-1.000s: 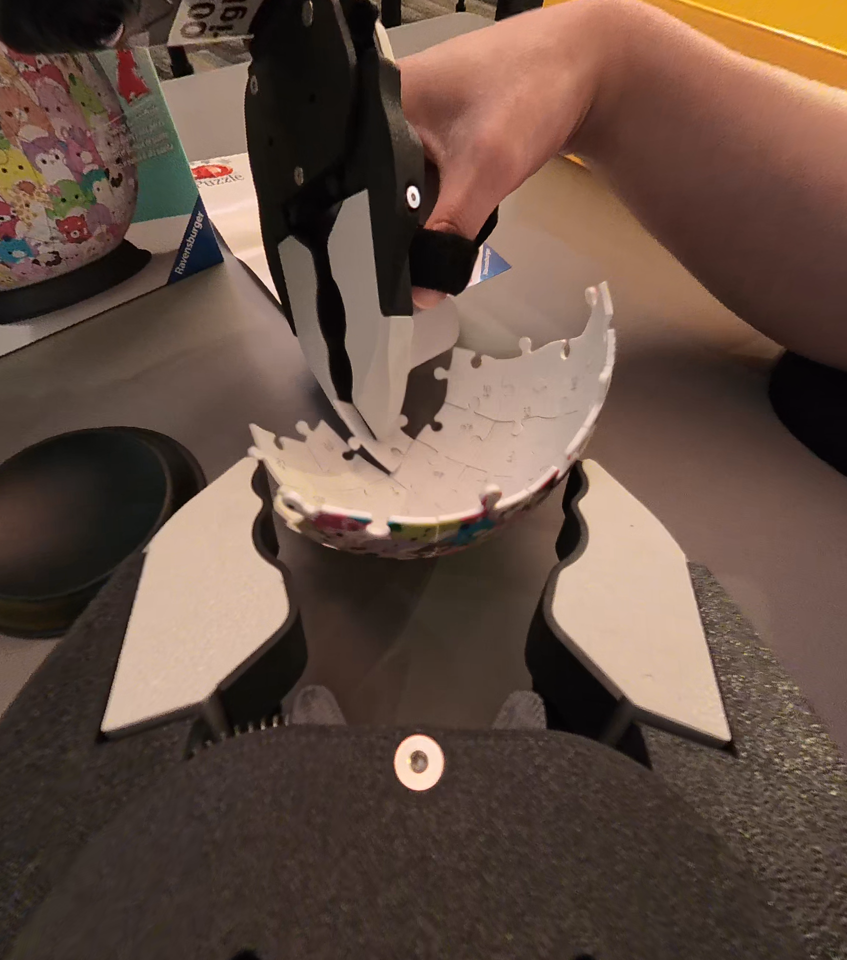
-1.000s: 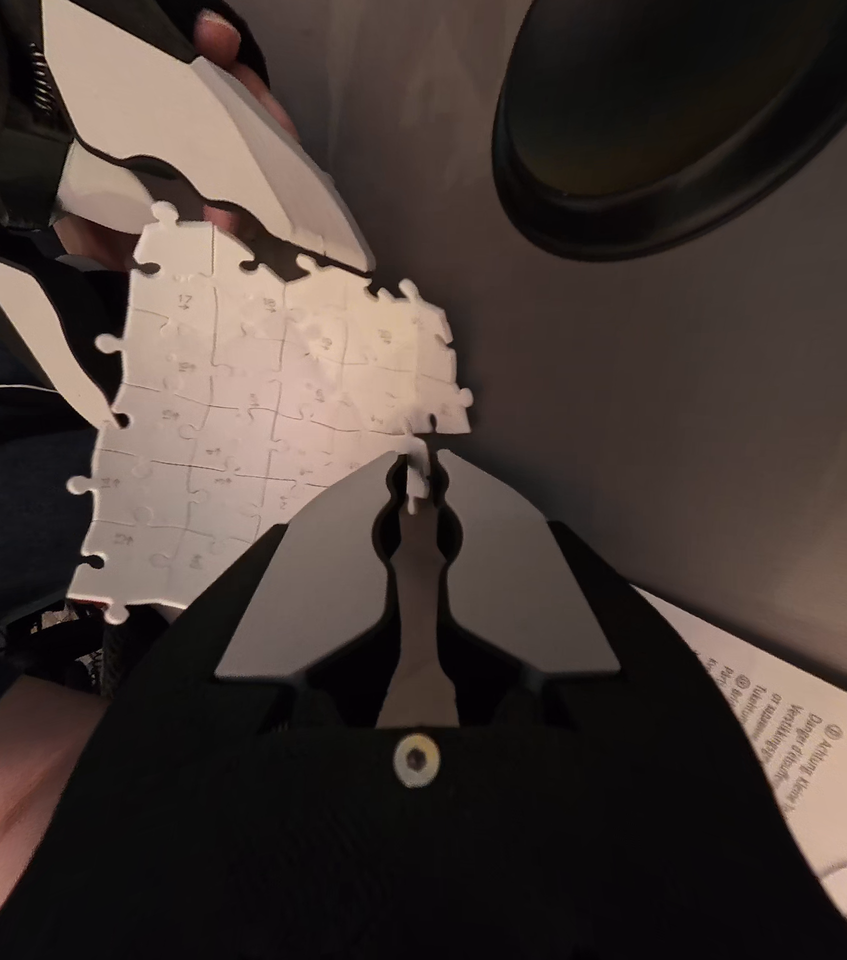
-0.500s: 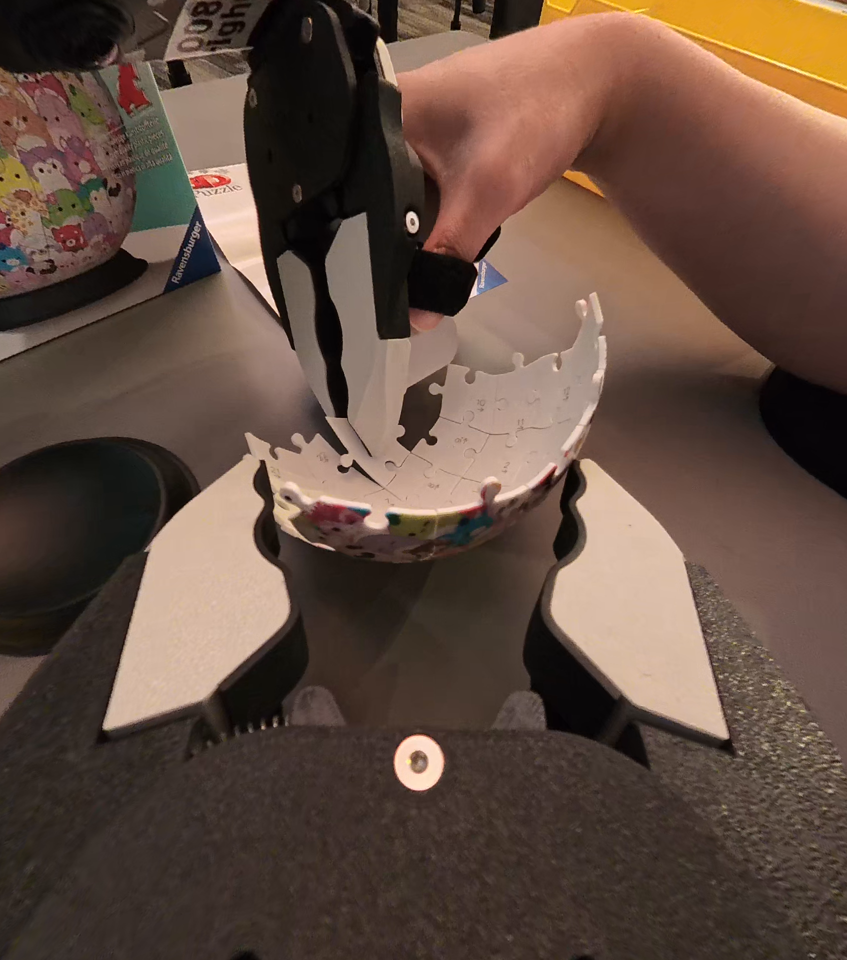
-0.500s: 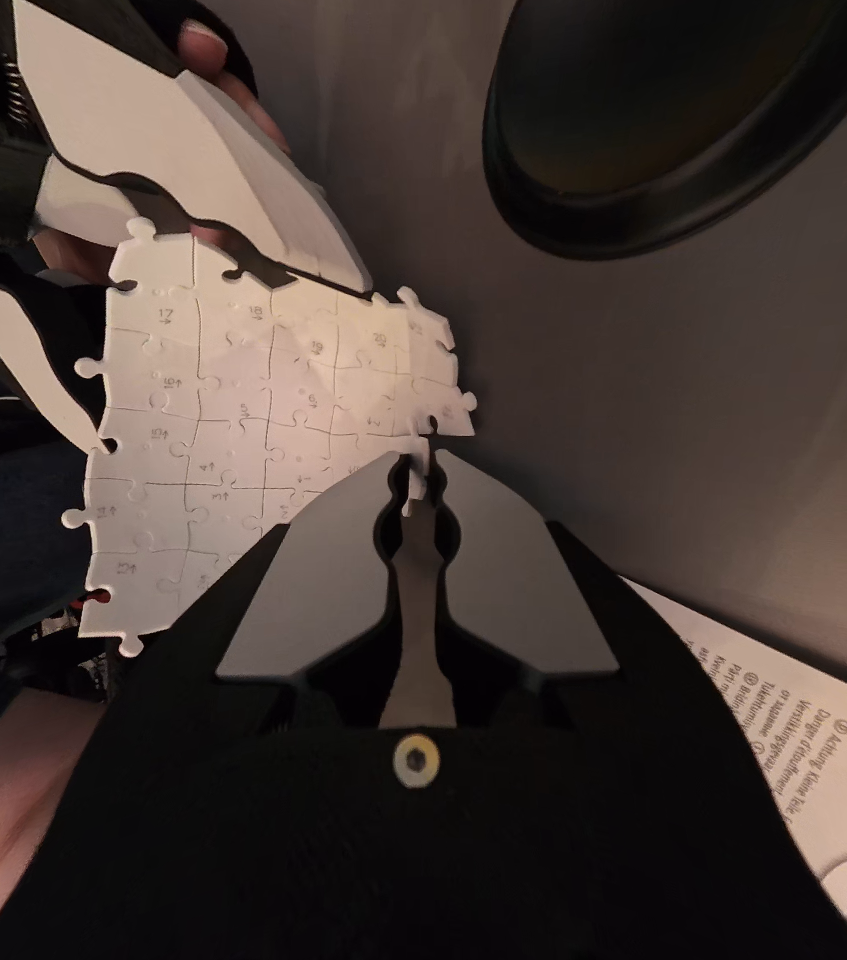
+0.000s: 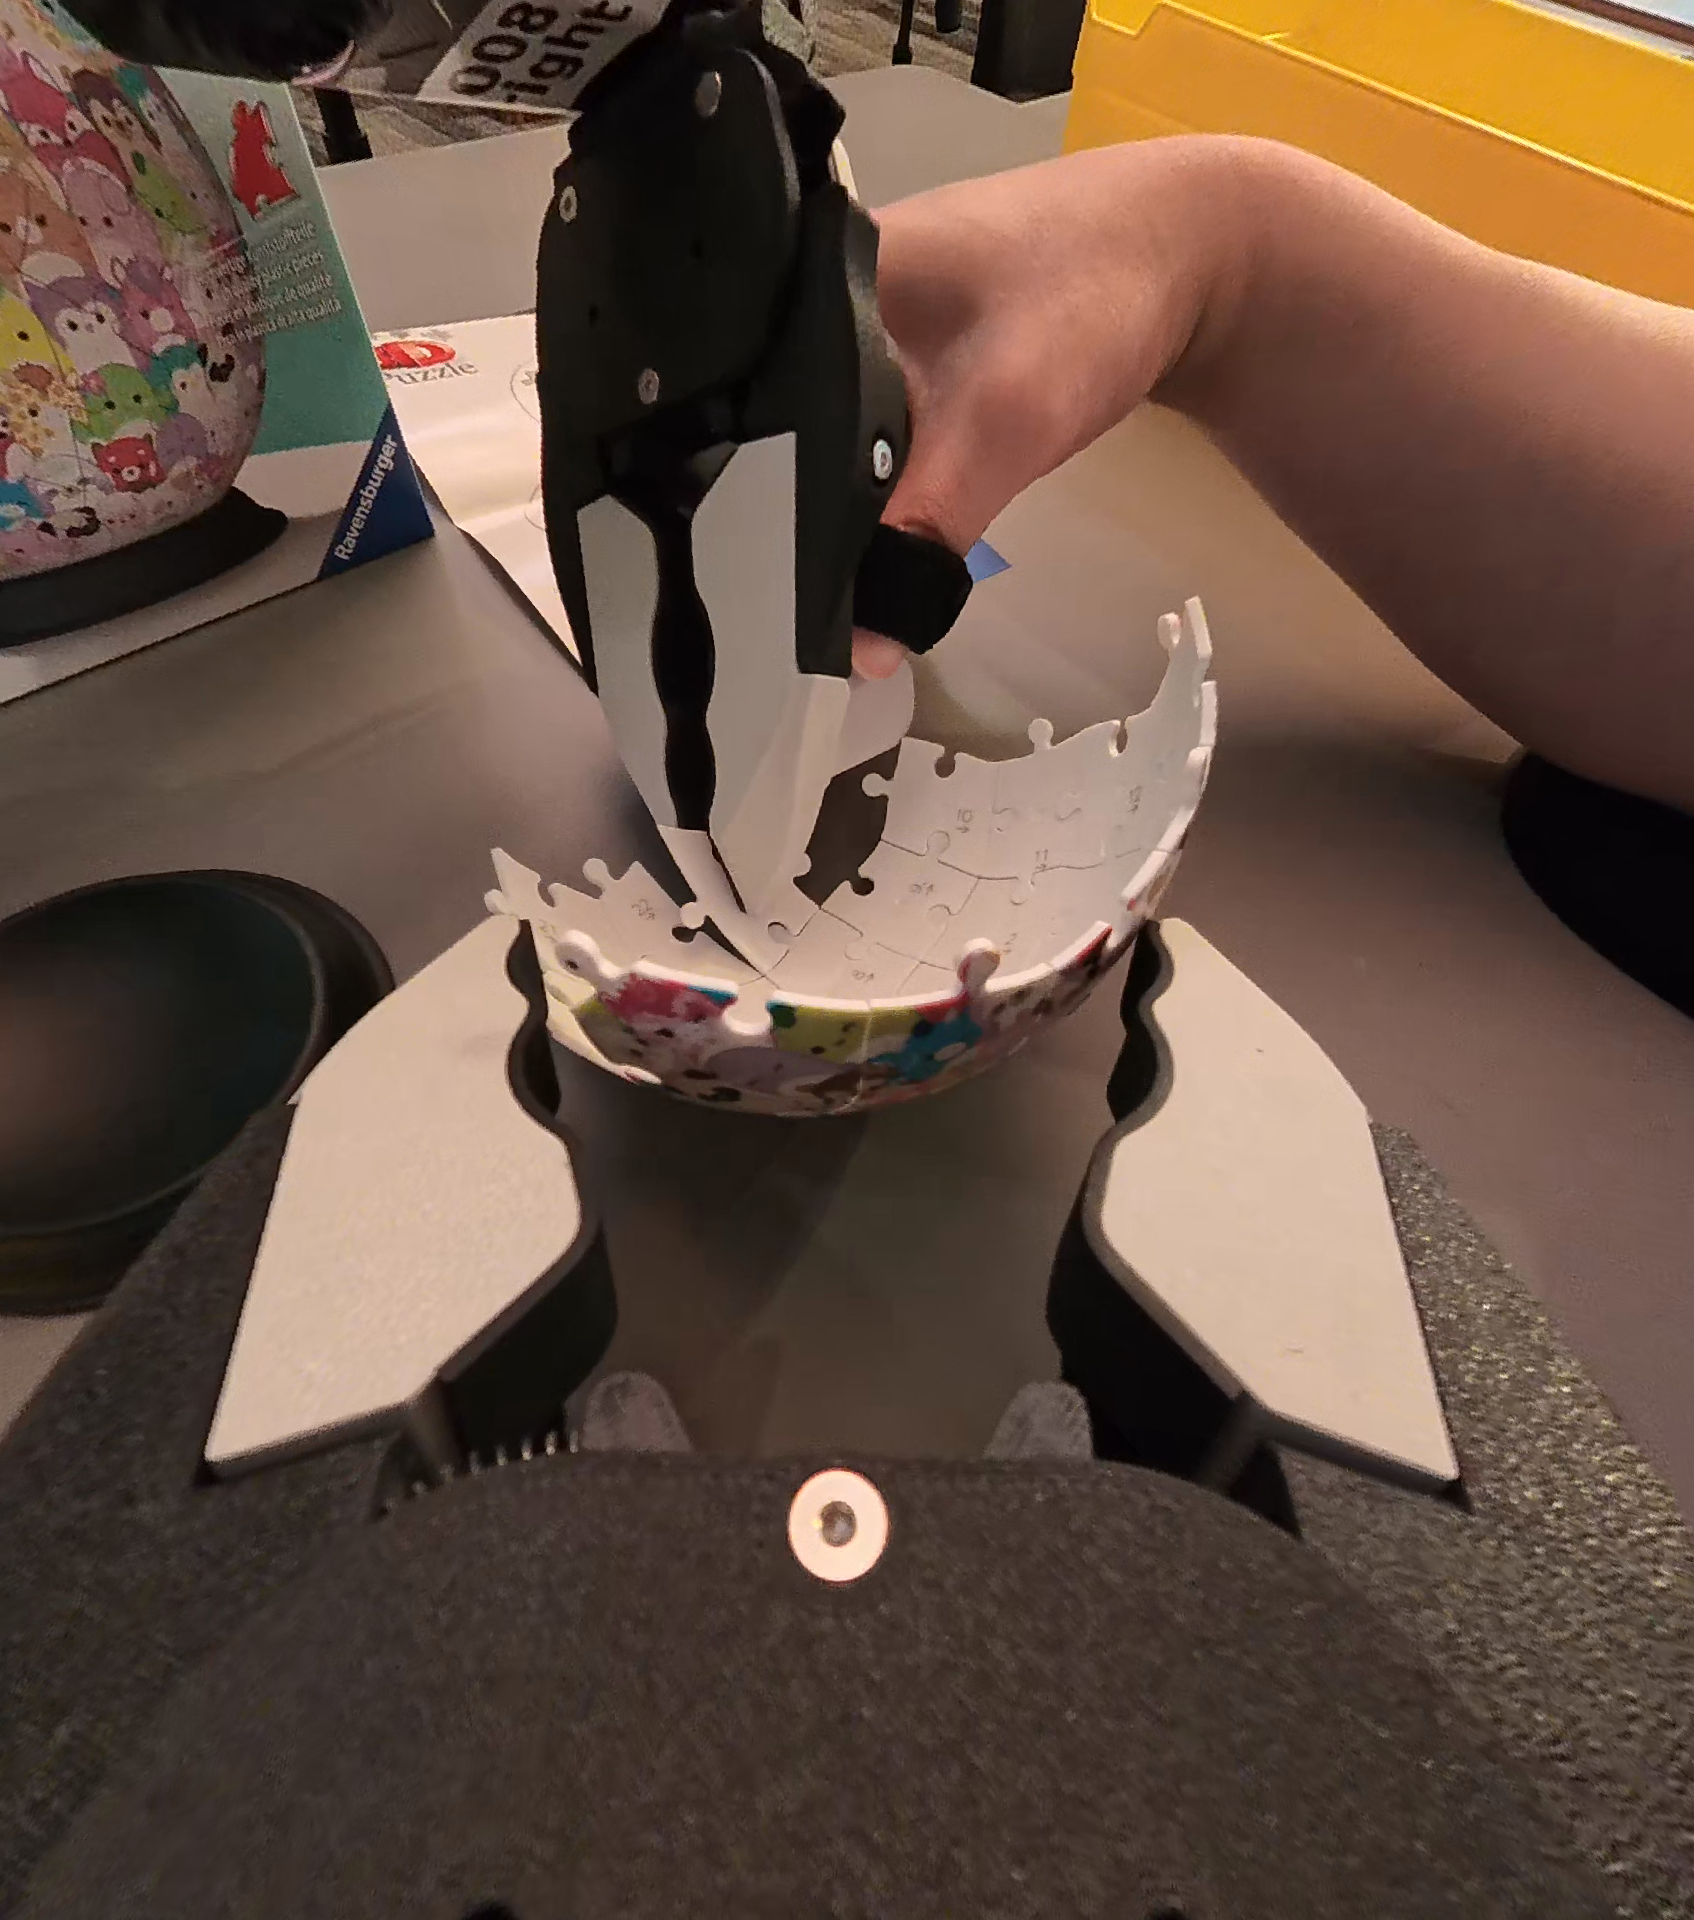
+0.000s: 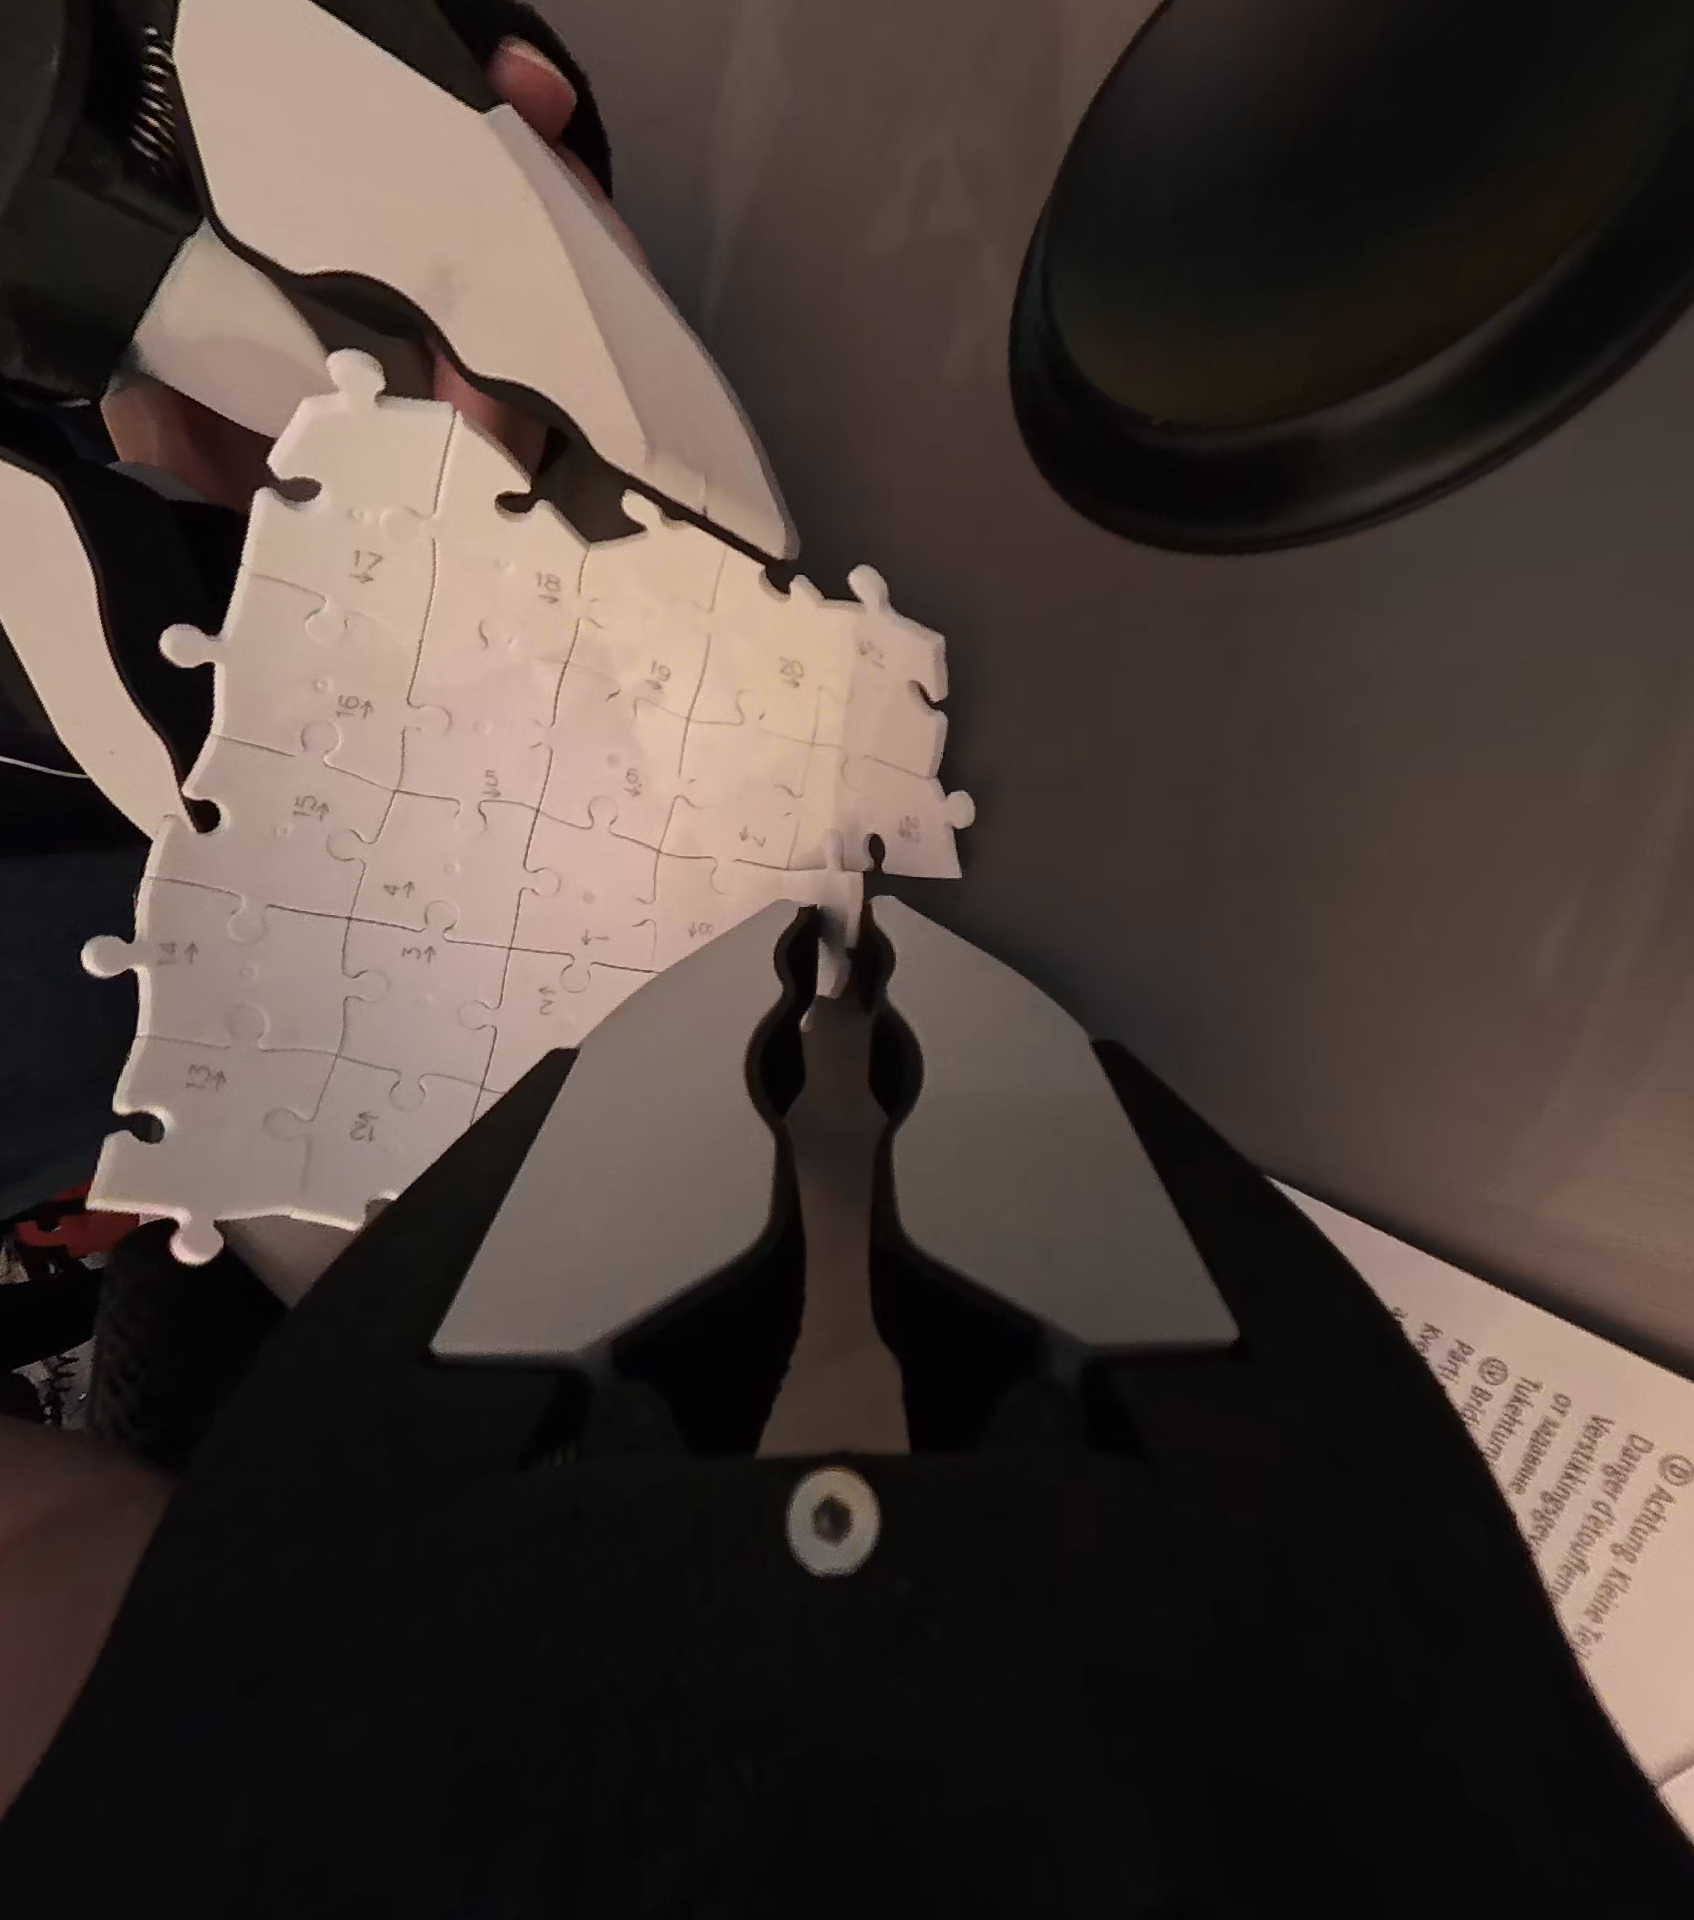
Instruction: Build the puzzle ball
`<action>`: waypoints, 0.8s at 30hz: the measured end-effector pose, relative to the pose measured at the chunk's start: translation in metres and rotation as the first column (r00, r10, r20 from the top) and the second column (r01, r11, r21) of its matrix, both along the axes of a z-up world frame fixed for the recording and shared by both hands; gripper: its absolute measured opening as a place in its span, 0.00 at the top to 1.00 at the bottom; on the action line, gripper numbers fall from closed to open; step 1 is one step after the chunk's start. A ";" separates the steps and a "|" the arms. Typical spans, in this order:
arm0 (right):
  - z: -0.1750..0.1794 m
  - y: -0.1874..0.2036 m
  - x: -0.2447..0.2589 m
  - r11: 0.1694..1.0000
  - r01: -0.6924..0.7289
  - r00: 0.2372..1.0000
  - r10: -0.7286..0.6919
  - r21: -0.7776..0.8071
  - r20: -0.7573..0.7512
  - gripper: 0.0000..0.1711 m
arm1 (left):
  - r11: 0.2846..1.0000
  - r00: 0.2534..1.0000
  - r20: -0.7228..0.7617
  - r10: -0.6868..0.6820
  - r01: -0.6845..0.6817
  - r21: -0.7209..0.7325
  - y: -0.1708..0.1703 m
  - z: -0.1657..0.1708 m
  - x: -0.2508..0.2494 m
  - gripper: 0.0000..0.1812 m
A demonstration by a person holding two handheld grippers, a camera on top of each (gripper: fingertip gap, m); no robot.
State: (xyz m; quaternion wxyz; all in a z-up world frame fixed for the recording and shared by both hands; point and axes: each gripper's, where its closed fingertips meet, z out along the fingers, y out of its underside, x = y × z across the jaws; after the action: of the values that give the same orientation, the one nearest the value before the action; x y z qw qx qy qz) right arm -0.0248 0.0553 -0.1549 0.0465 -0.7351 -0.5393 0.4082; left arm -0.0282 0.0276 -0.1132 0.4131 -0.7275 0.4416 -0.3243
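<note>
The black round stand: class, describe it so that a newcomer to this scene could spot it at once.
Start at the grey tabletop, then find the bowl-shaped, half-built puzzle shell with a white inside between the left gripper's open jaws. To its left lies the black round stand, a shallow, dished plastic disc, the only plain dark piece beside the colourful puzzle box.

Left wrist camera is looking level and close at the puzzle bowl (image 5: 853, 997) — right one is peering straight down into it (image 6: 510, 831)
</note>
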 end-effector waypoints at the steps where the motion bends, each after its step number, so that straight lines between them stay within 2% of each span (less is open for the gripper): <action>1: 0.000 0.000 0.000 1.000 -0.001 1.000 0.001 0.000 0.000 0.95 | 1.000 1.000 0.002 0.000 0.000 -0.001 0.000 0.000 0.000 0.42; 15: 0.000 0.000 0.002 0.996 -0.065 0.998 0.064 0.053 0.030 0.94 | 1.000 1.000 0.006 -0.019 0.019 -0.001 -0.002 0.001 0.003 0.42; 24: 0.001 0.006 0.007 0.996 -0.041 0.999 0.039 0.079 0.034 0.93 | 0.999 0.999 0.019 -0.029 0.029 -0.015 -0.002 0.002 0.003 0.46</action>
State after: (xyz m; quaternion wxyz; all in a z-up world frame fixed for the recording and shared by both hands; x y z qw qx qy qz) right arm -0.0176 0.0613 -0.1539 0.0589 -0.7282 -0.5705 0.3753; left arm -0.0247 0.0256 -0.1117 0.4069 -0.7210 0.4456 -0.3406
